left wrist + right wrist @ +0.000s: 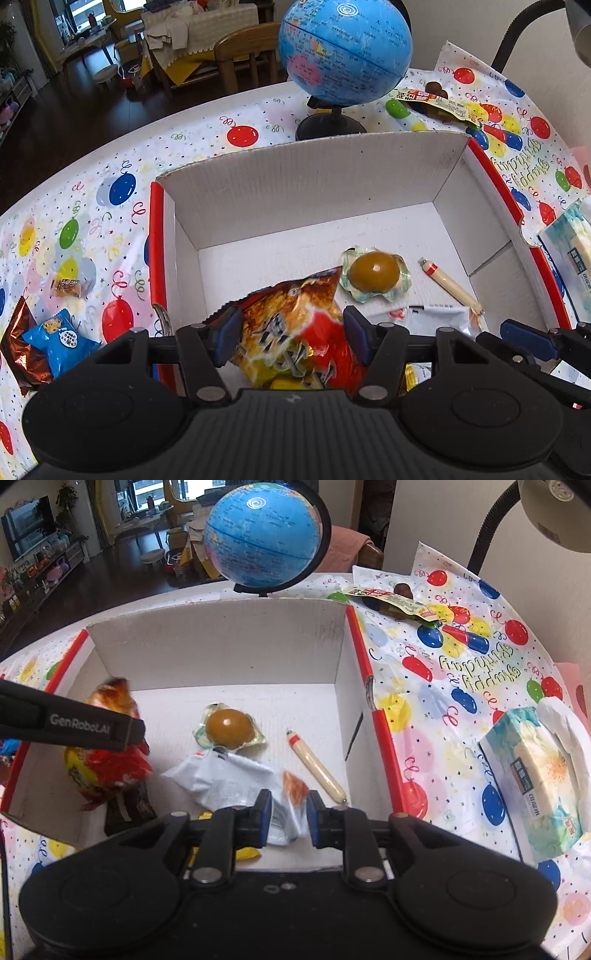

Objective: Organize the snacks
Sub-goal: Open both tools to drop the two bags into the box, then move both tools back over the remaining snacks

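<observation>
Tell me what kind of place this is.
Most likely a home living or dining room: a party tablecloth covers the table, with a globe on it, and a wooden chair and TV behind.

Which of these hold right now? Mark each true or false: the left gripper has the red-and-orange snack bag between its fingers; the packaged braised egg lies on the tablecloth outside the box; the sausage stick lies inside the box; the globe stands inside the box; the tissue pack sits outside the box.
1. The left gripper has the red-and-orange snack bag between its fingers: true.
2. The packaged braised egg lies outside the box: false, it rests on the floor of the cardboard box.
3. The sausage stick lies inside the box: true.
4. The globe stands inside the box: false, it stands behind the far wall.
5. The tissue pack sits outside the box: true, on the balloon tablecloth.
</observation>
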Action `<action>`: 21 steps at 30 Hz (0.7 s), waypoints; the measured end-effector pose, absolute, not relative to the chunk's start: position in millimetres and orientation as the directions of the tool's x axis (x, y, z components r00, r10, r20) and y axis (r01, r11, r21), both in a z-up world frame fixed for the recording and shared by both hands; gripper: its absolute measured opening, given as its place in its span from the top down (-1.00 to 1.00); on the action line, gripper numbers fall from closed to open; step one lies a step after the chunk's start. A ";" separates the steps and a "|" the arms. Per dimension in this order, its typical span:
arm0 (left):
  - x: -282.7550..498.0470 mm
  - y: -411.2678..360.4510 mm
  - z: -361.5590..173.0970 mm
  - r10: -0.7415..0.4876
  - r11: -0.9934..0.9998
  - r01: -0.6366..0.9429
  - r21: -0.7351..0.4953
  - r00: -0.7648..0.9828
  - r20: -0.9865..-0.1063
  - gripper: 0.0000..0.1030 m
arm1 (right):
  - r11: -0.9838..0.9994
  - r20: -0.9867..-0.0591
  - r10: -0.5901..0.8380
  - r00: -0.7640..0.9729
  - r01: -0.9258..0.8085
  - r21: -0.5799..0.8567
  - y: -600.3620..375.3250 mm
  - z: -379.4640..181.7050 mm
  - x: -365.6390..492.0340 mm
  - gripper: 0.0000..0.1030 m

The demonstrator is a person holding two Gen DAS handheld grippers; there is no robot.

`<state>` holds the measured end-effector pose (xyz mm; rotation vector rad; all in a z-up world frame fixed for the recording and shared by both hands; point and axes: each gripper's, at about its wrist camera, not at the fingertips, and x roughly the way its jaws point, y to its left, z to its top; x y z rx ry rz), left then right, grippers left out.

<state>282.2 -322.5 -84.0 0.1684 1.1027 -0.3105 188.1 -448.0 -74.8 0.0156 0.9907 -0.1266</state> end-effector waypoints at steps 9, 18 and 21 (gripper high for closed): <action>270.6 -317.0 -70.6 -0.195 0.942 0.333 -0.043 0.438 -0.878 -0.40 | 0.995 -0.817 -0.070 0.572 0.096 -0.018 -445.5 -63.9 176.8 0.11; 254.9 -295.9 -51.7 -0.228 0.948 0.306 -0.086 0.466 -0.855 -0.49 | 0.996 -0.781 -0.060 0.622 0.093 -0.002 -440.8 -45.1 161.0 -0.45; 247.9 -286.3 -44.4 -0.235 0.951 0.294 -0.097 0.479 -0.846 -0.49 | 0.997 -0.766 -0.048 0.641 0.082 0.006 -437.1 -37.7 154.8 -0.57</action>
